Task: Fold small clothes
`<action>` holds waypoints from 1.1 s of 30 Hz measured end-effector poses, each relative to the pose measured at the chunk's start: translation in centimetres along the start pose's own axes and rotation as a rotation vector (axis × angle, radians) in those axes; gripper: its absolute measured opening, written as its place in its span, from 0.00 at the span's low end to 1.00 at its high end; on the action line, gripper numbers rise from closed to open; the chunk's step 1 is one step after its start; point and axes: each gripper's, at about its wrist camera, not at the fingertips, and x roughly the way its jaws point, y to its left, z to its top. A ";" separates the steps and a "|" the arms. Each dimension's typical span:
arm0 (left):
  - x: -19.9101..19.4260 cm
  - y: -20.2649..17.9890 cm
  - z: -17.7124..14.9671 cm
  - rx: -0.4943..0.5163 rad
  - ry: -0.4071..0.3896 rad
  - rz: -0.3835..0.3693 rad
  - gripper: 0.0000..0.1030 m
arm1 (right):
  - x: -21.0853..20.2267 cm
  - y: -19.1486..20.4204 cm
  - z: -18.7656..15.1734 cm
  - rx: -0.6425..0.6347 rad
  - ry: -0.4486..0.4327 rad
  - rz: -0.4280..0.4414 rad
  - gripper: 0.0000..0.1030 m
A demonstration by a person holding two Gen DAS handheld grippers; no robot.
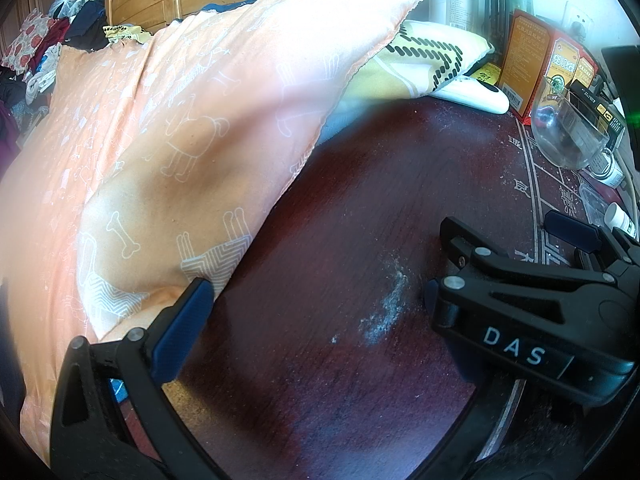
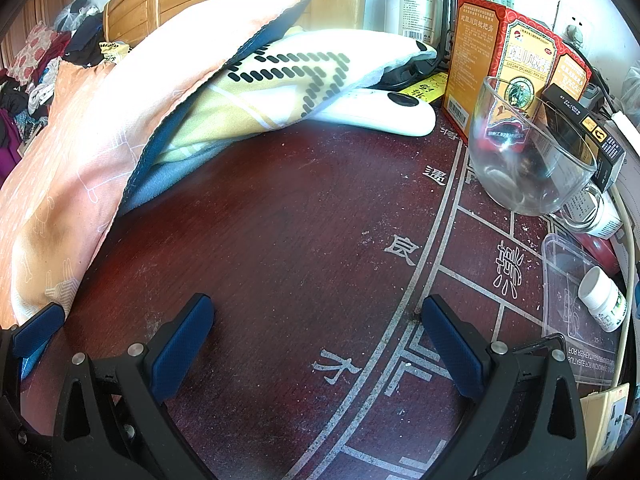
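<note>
Orange cloth (image 1: pixel 168 152) beside left jaws

Left tool (image 1: pixel 312 320) jaws spread, right tool (image 2: pixel 316 344) jaws spread, both low

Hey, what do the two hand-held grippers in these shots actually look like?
Both are alike. The right hand-held gripper has black plastic arms with triangular cut-outs, silver round pivot pins and textured dark blue finger pads. The left hand-held gripper is built the same; the right one, crossing its view, bears white "DAS" lettering. No cables or sleeves show.
</note>
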 end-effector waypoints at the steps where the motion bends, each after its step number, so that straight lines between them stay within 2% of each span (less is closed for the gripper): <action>1: -0.6 -0.6 -0.3 0.000 0.000 0.000 1.00 | 0.0 0.0 0.0 0.000 0.000 0.000 1.00; 4: -1.8 -2.5 -1.1 0.000 0.001 -0.001 1.00 | -0.1 0.0 -0.1 0.000 0.000 0.000 1.00; 15: -1.1 -2.0 -0.7 0.001 0.001 -0.002 1.00 | 0.0 0.0 0.0 0.000 0.000 0.000 1.00; 16: -2.0 -2.9 -1.2 0.000 0.001 -0.002 1.00 | -0.2 0.1 -0.1 0.000 0.000 0.000 1.00; 18: -1.1 -2.0 -0.7 0.001 0.001 -0.002 1.00 | -0.1 0.0 0.0 0.000 0.000 0.000 1.00; 19: -2.0 -2.9 -1.2 0.001 0.001 -0.002 1.00 | -0.1 0.0 0.0 0.000 0.000 0.000 1.00; 33: -2.5 -3.6 -1.5 0.001 0.002 -0.003 1.00 | 0.0 0.1 0.0 0.000 0.000 0.000 1.00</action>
